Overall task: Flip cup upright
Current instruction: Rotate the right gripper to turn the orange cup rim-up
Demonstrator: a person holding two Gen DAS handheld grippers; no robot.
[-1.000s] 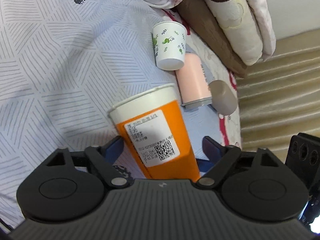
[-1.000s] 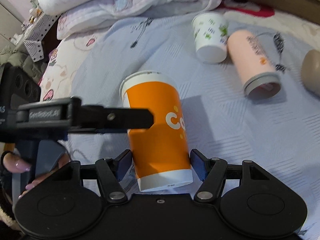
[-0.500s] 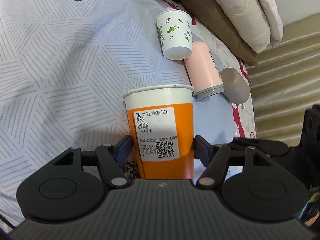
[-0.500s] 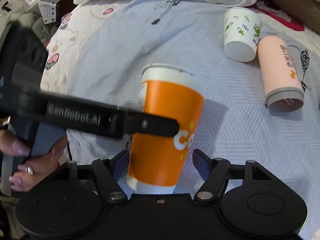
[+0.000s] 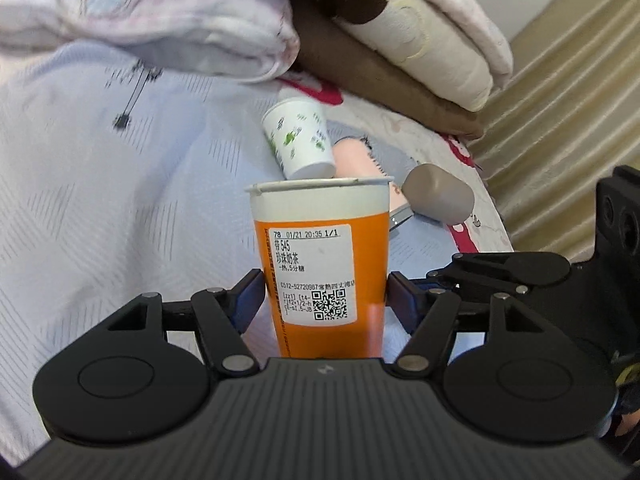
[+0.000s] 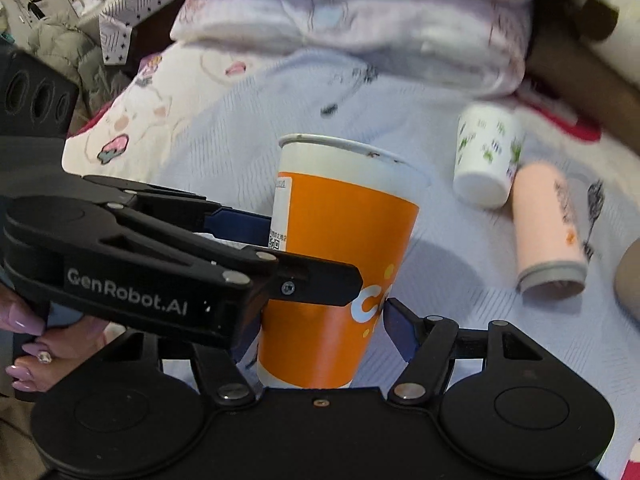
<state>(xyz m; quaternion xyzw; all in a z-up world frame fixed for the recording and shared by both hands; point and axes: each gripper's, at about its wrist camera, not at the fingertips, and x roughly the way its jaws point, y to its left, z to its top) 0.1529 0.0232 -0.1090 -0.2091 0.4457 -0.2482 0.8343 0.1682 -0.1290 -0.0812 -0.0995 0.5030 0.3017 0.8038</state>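
Note:
An orange paper cup (image 5: 320, 248) with a white rim and a printed label stands upright on the bed sheet, rim up. My left gripper (image 5: 324, 300) is shut on the orange cup, its blue pads pressed on both sides low on the cup. In the right wrist view the cup (image 6: 344, 256) stands slightly tilted between my right gripper's fingers (image 6: 400, 328). My right gripper (image 6: 320, 332) is spread around the cup's base, its right pad a little apart from the cup. The left gripper's arm (image 6: 172, 264) crosses in front of the cup there.
A white cup with green print (image 5: 300, 140) lies on its side behind, also seen in the right wrist view (image 6: 488, 160). A pink tumbler (image 6: 548, 232) lies beside it with a taupe lid (image 5: 438, 200). Folded quilts (image 5: 168, 20) and pillows (image 5: 432, 40) line the back.
The orange cup went from lying tilted to standing upright. My left gripper closed on it and both grippers swung down to a lower, more level view.

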